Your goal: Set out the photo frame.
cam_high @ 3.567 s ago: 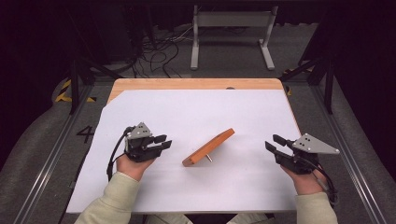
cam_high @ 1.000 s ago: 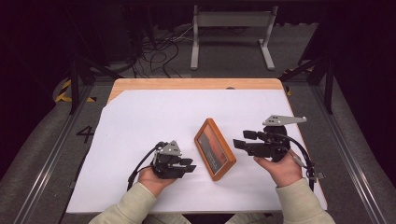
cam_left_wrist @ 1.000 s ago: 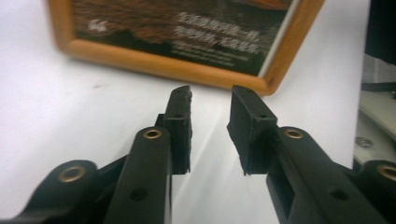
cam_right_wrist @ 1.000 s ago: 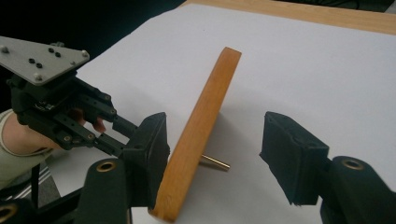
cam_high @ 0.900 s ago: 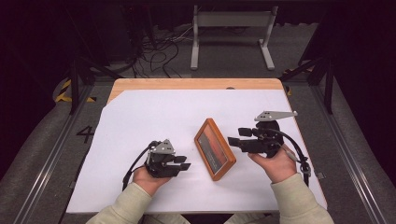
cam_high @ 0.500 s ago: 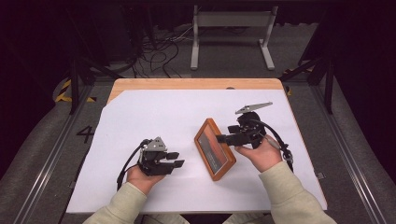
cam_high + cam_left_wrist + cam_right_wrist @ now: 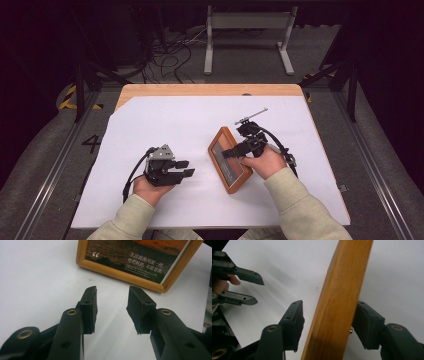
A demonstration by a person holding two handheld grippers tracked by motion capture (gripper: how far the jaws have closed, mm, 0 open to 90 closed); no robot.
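The picture frame (image 7: 229, 160) lies on the table (image 7: 165, 120) with its wooden edge (image 7: 339, 297) between the jaws of the right tongs (image 7: 329, 322), which have just been closing but show a gap on one side, so nothing is gripped yet. If they pinch off-centre, the smooth varnished rim may slip out or the frame tip over. It is a flat rectangle with a glossy printed picture. The left tongs (image 7: 112, 310) sit half open and empty, near its corner, over the white covering.
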